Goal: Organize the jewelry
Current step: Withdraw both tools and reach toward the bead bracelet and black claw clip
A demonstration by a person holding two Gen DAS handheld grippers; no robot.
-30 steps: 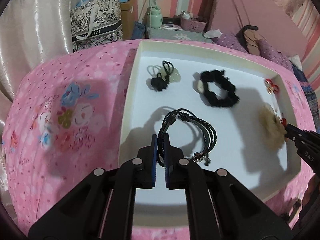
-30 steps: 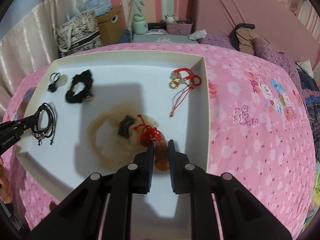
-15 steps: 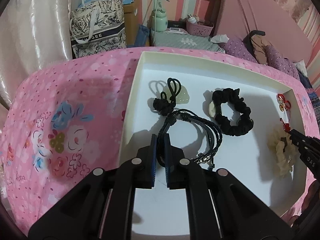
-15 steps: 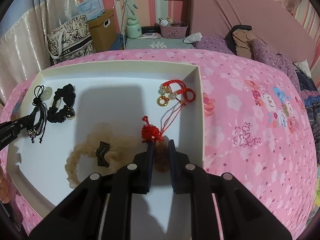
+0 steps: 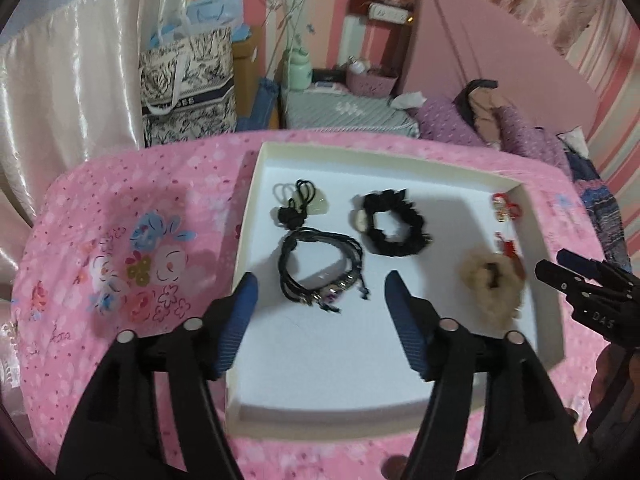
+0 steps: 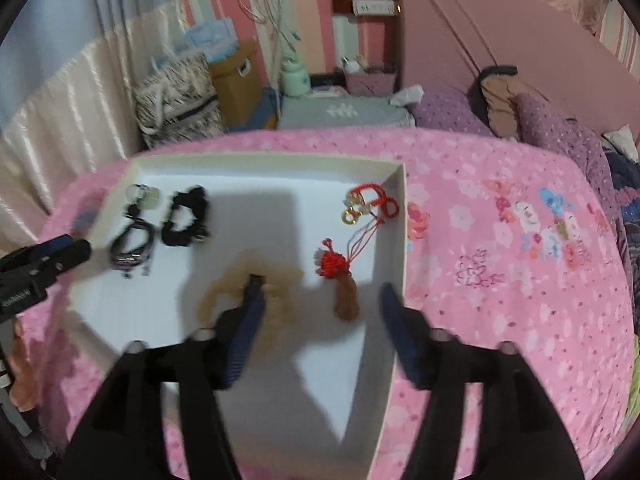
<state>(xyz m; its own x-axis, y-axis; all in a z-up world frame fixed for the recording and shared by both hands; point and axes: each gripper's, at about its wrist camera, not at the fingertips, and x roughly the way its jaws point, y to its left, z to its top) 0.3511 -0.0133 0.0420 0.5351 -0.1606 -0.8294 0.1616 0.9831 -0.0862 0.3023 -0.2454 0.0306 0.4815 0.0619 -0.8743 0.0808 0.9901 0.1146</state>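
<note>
gaping left gripper [image 5: 320, 294], right gripper [image 6: 320, 308], both empty

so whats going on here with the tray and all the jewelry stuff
A person with a claw in each hand is arranging jewelry in a white tray on a pink bedspread. Both claws are open and holding nothing. The left claw hovers near a black cord bracelet lying on the tray floor. The right claw hovers over a red knot charm with a brown pendant. A black scrunchie and a beige scrunchie also lie in the tray.
</note>
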